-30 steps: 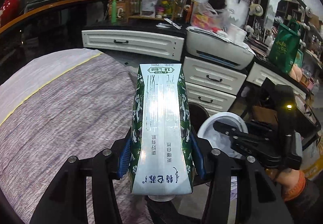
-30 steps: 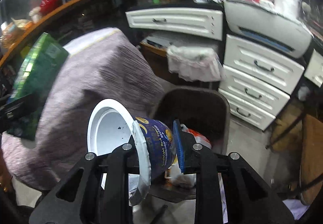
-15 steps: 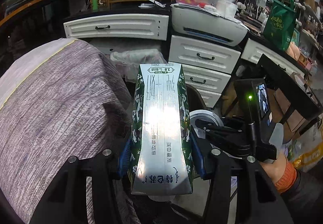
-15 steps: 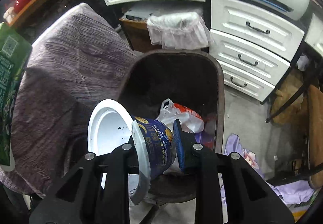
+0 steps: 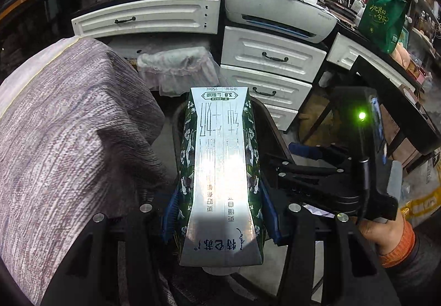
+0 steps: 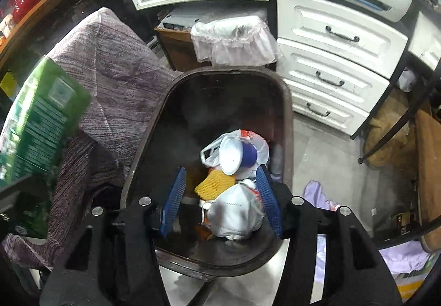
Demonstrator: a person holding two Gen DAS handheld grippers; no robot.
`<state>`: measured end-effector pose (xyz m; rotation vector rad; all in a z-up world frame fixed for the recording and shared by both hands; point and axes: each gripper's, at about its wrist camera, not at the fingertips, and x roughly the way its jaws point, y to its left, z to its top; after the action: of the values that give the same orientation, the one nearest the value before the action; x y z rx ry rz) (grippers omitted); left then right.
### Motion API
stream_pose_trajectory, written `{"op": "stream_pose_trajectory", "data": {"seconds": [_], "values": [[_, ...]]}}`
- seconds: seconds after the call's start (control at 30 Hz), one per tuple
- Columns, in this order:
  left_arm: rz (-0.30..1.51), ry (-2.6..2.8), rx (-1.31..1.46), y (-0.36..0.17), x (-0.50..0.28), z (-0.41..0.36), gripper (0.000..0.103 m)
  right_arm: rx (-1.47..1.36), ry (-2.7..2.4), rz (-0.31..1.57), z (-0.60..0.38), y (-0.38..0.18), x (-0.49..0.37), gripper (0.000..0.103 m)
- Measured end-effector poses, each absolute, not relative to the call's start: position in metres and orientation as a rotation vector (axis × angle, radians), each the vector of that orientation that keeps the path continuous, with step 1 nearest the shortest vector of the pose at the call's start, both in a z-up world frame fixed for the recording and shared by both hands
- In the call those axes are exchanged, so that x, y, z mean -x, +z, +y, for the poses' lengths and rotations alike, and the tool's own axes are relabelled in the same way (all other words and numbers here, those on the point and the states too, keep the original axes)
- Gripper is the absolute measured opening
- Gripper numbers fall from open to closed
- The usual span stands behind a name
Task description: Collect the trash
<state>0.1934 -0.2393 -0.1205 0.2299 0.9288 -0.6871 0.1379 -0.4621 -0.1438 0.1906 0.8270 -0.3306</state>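
Trash is split between two places: some already lies in the dark brown bin (image 6: 209, 124), and one piece is still held. Seen from the right wrist, the bin fills the middle of the view, its mouth open toward twelve o'clock, with the purple-grey bedspread (image 6: 110, 71) at nine o'clock and white drawers (image 6: 330, 63) at two o'clock. Inside it rest a white plastic bag (image 6: 259, 146), a white face mask (image 6: 234, 217) and the blue-and-white cup (image 6: 237, 157), lying on its side just ahead of the right gripper (image 6: 220, 195). Its fingers have just been opening and now stand apart with nothing between them; the cup lies loose below.

The milk carton (image 5: 220, 176) is clamped in the left gripper (image 5: 220, 212), fingers (image 5: 169, 212) pressing its two green sides, its long axis running straight ahead toward twelve o'clock. From the left wrist the bin rim (image 5: 264, 118) shows just beyond the carton's far end, mostly hidden behind it. The right gripper (image 5: 303, 151), held by a hand (image 5: 383, 231), sits at three o'clock. So the left hand likely needs to carry the carton forward over the mouth before letting go.
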Motion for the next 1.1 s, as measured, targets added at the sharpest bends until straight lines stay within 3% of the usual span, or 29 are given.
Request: {"op": "stream_pose_trajectory", "data": {"seconds": [0.1,0.17,0.43,0.63,0.8,1.1], "values": [[0.948,-0.692,-0.242,-0.127,-0.195,-0.246,0.050,-0.179,-0.357,0.801,-0.468,-0.134,-0.131,0.055],[0.952,-0.694,-0.255,-0.132,-0.197,-0.252,0.050,-0.165,-0.384,0.777,-0.472,-0.126,-0.126,0.068],[1.004,-0.696,-0.313,-0.158,-0.210,-0.279,0.050,-0.166,-0.455,0.678,-0.491,-0.094,-0.100,0.077],[1.027,-0.694,-0.348,-0.170,-0.215,-0.294,0.051,-0.182,-0.459,0.654,-0.494,-0.085,-0.090,0.077],[1.015,-0.689,-0.337,-0.170,-0.218,-0.295,0.072,-0.186,-0.455,0.646,-0.491,-0.082,-0.090,0.078],[0.960,-0.694,-0.327,-0.156,-0.206,-0.280,0.078,-0.193,-0.456,0.616,-0.484,-0.072,-0.086,0.078]]}}
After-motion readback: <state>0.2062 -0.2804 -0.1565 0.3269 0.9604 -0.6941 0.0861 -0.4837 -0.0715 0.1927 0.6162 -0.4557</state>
